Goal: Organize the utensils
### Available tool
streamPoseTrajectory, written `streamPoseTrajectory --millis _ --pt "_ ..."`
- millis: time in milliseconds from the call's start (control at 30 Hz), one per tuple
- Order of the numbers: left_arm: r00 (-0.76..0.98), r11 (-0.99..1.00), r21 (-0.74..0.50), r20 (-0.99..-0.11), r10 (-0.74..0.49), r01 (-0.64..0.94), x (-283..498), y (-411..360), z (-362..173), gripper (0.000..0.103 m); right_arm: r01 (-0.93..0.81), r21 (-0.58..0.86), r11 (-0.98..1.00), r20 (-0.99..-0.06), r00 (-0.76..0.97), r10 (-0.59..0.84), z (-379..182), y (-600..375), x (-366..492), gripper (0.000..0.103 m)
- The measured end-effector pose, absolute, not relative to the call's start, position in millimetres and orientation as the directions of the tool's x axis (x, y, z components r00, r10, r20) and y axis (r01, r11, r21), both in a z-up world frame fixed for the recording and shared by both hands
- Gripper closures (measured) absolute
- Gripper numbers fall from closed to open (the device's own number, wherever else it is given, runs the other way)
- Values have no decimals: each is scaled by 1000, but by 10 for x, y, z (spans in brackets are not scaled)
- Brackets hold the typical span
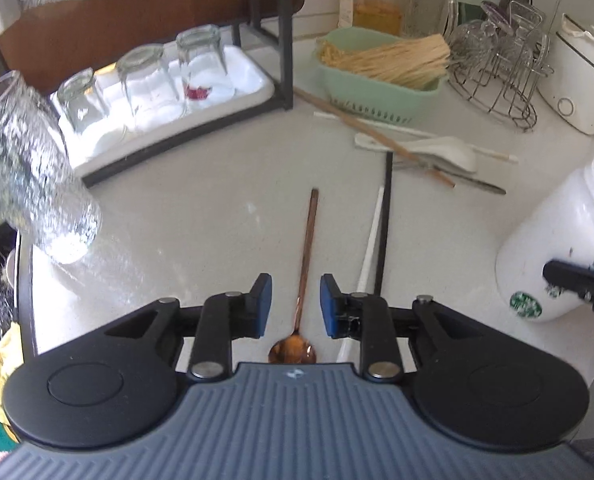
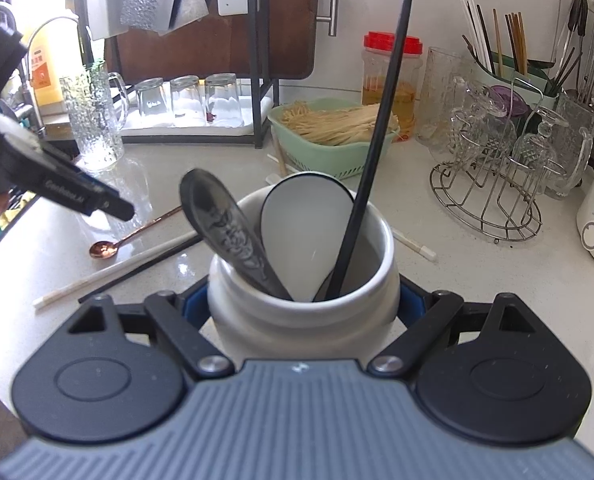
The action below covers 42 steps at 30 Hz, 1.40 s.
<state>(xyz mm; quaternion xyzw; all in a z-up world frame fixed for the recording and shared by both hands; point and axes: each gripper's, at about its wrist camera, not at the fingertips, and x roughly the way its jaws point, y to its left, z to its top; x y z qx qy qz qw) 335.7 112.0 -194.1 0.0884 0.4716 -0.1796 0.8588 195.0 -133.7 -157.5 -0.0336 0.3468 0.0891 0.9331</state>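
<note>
The pale table (image 1: 201, 208) carries scattered utensils, with bare surface left of the copper spoon and a glass mug (image 1: 29, 176) nearer the left edge. The white jar (image 2: 303, 280) stands upright, grasped by the right gripper (image 2: 303, 304), whose fingers press both its sides; inside lean a white ladle (image 2: 305, 236), a patterned metal spoon (image 2: 225, 224) and a black chopstick (image 2: 381, 128), handles down. The left gripper (image 1: 296, 305) hovers with fingers parted and empty, straddling the copper spoon (image 1: 303, 276). That spoon lies flat, bowl toward the camera, handle pointing away. Just right, a white chopstick (image 1: 371, 236) and another black chopstick (image 1: 384, 224) lie nearly parallel.
</note>
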Motion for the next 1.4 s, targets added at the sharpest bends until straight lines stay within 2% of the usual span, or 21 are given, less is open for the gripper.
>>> streamPoseTrajectory --millis 67,433,700,1033,1233,1400 --pt "481 920 -25 -847 -227 391 3312 1185 -1971 70 -184 -2 983 -655 743 138 -1574 -1333 1955 12" --pt "444 941 -90 -865 -236 325 3159 1394 -2158 70 -178 -2 984 -660 739 132 -1574 -1334 1963 12" --pt "434 935 -46 -877 -207 353 3208 1239 -2118 71 -178 -3 984 -655 744 133 -1582 -1334 1955 12" --pt "428 931 -29 -882 -196 365 3205 1062 -2013 96 -180 -4 984 -649 749 135 -1583 -1342 1940 12" --pt "442 936 -36 -875 -199 350 3186 1025 -1927 102 -190 -1 982 -646 750 145 -1585 -1354 1932 12" --pt "448 942 -47 -871 -202 333 3115 1041 -1893 102 -202 -2 979 -645 749 153 -1584 -1359 1939 12"
